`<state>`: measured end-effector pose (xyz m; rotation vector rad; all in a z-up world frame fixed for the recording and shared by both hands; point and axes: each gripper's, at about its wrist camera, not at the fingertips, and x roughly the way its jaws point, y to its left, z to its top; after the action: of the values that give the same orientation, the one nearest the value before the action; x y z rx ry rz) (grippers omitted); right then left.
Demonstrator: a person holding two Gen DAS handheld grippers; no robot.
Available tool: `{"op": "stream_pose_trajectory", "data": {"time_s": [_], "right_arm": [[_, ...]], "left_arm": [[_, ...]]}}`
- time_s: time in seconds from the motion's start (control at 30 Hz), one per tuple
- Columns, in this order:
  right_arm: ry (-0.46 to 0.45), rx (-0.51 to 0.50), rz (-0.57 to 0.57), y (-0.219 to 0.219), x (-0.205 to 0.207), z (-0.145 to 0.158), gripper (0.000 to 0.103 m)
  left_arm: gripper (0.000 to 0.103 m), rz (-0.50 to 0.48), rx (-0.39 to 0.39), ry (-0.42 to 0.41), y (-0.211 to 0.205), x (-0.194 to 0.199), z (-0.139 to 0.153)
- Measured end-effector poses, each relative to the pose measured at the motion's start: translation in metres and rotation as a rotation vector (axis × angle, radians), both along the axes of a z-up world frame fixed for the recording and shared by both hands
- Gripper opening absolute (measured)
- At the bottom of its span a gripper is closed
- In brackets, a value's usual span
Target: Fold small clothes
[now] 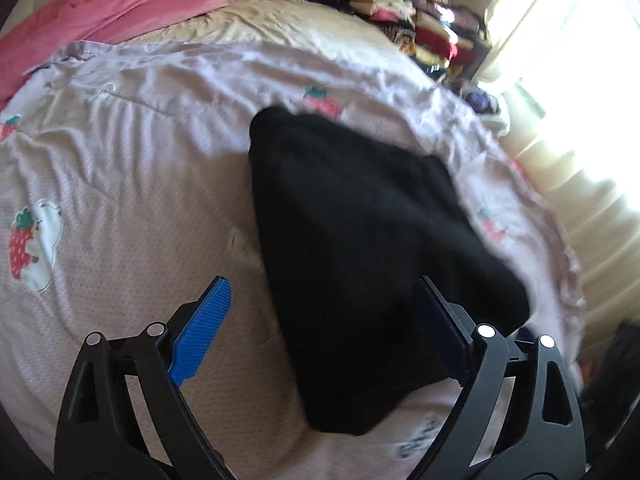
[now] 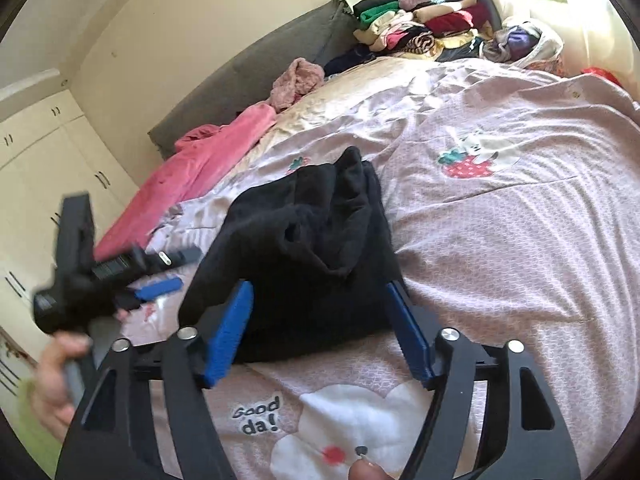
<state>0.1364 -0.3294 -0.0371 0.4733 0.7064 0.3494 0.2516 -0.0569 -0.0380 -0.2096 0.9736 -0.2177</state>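
**A:** What is shown by the left wrist camera?

**B:** A black garment (image 1: 360,248) is seen lying bunched on a pink strawberry-print quilt (image 1: 132,184). The left gripper (image 1: 324,300) is held spread wide just above it, nothing being gripped. A pink cloth (image 1: 116,8) and a pile of folded clothes (image 1: 420,24) are seen at the far side of the bed.

**A:** And by the right wrist camera?

**B:** The right gripper (image 2: 320,304) is likewise held released, its blue pads (image 2: 230,336) set to either side of the garment's (image 2: 312,248) near edge. The left gripper (image 2: 160,276) is seen blurred at the left, gripped by a hand (image 2: 56,384). A grey headboard (image 2: 256,64) is seen behind.
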Motion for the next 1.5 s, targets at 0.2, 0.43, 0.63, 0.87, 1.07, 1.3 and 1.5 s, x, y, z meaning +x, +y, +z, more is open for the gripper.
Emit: {"op": "stream_pose_trajectory", "data": {"time_s": [0.2, 0.43, 0.63, 0.87, 1.07, 1.3, 1.5], "right_arm": [[0.058, 0.049, 0.055, 0.005, 0.032, 0.000, 0.078], [0.119, 0.051, 0.069, 0.011, 0.065, -0.009, 0.073], [0.058, -0.004, 0.093, 0.017, 0.062, -0.006, 0.027], [-0.013, -0.012, 0.094, 0.007, 0.051, 0.010, 0.021], [0.084, -0.127, 0.058, 0.007, 0.057, -0.012, 0.024], [0.085, -0.158, 0.024, 0.003, 0.055, -0.019, 0.043], [0.047, -0.254, 0.000, 0.008, 0.046, -0.012, 0.059]], "left_arm": [[0.085, -0.011, 0.020, -0.029, -0.003, -0.010, -0.011], [0.085, -0.026, 0.037, -0.053, -0.008, -0.016, -0.007], [0.085, -0.074, 0.055, -0.068, -0.021, -0.024, -0.005], [0.085, -0.088, 0.035, -0.079, -0.024, -0.031, -0.002], [0.085, -0.109, 0.021, -0.053, -0.027, -0.032, -0.008], [0.085, -0.101, 0.002, -0.038, -0.025, -0.032, -0.016], [0.085, -0.094, -0.001, -0.036, -0.022, -0.033, -0.016]]}}
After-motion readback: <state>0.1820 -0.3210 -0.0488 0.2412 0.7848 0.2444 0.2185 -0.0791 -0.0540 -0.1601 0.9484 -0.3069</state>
